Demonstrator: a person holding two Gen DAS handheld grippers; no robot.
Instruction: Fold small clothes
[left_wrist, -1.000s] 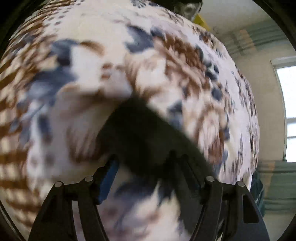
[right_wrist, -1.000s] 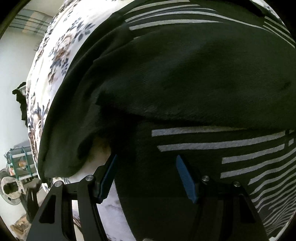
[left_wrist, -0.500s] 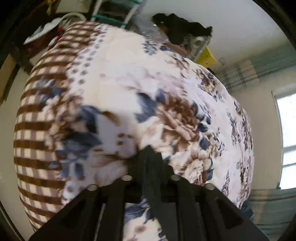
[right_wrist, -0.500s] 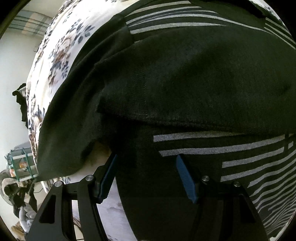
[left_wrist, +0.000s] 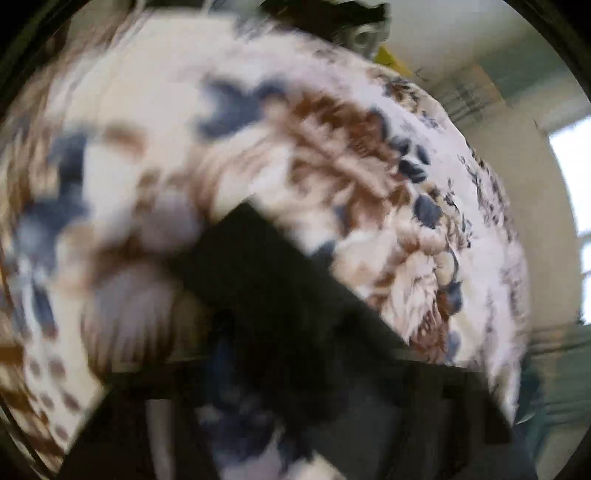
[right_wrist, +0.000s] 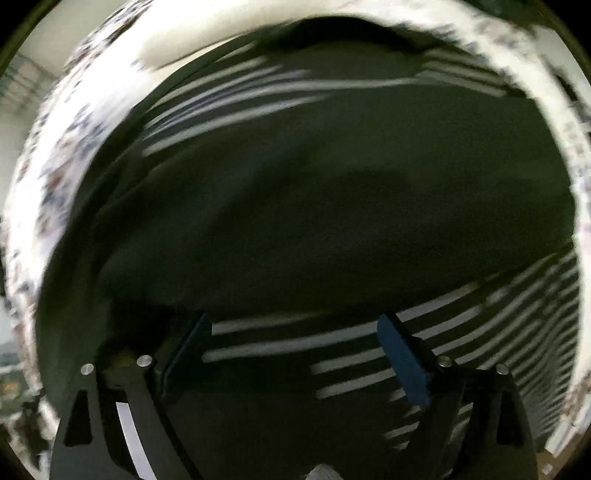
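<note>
Right gripper jaws spread over shirt; left gripper jaws blurred, state unclear—a weak pinch risked dropping the fold.

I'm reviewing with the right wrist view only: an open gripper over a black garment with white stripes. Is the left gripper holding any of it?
Observer: The left wrist view is motion-blurred. A black cloth strip runs up from the left gripper across the floral blanket. I cannot tell whether the jaws are closed.
Operator: Any stripes on that piece?
Observer: None visible; it looks plain black there.
Operator: Anything beyond the blanket?
Observer: A bright window at the right edge.
</note>
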